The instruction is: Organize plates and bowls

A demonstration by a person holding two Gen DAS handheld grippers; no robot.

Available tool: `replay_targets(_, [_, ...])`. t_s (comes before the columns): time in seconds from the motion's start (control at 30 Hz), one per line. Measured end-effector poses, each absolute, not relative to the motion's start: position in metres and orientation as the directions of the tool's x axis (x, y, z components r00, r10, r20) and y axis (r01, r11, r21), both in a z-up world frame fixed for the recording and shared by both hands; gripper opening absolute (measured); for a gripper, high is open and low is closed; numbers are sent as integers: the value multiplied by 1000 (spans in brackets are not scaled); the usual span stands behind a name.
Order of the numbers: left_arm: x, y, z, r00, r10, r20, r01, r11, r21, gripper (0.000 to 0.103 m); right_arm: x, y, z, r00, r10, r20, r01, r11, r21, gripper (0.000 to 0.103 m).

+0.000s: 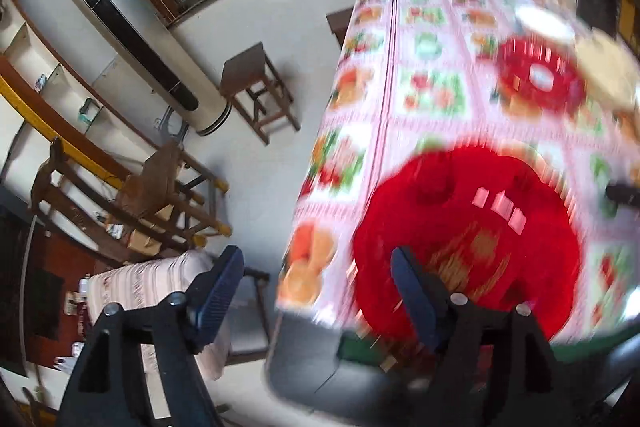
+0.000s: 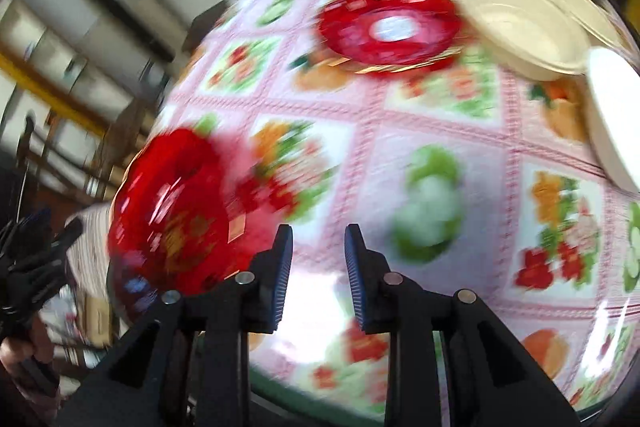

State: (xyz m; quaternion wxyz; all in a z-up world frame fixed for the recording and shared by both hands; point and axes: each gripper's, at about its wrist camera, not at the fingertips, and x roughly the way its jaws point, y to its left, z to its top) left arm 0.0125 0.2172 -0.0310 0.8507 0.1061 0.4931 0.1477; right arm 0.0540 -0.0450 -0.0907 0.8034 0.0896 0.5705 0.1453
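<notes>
Left gripper (image 1: 316,291): jaws apart, empty | right gripper (image 2: 318,271): jaws slightly apart, empty | red plate (image 1: 472,227): near table (image 2: 440,131) edge, left | second red plate (image 2: 390,27): far, beside cream bowls (image 2: 524,27).

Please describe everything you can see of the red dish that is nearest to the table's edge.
The red dish looks like glossy, translucent red plastic with a scalloped rim and gold patterning inside; blur hides finer detail. It lies flat and right way up on the fruit-patterned tablecloth, near the table's corner. Nothing lies in it. The left gripper is open above its rim, one finger over the dish, the other off the table; neither visibly touches it.
</notes>
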Motion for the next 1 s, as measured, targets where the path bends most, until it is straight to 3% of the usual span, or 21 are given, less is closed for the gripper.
replay_targets(0.2, [104,175,-21,481,249,-841,-162,967,194,86,103,-89,-99,356,292,-888,26,947,321,29])
replay_targets(0.5, [235,115,-87,334,216,-918,-198,968,156,86,168,-117,-122,369,371,-852,172,874,455,29])
replay_targets(1.0, [268,95,-127,237,178,-955,-176,975,138,85,199,-120,-146,415,518,-748,273,714,645,38])
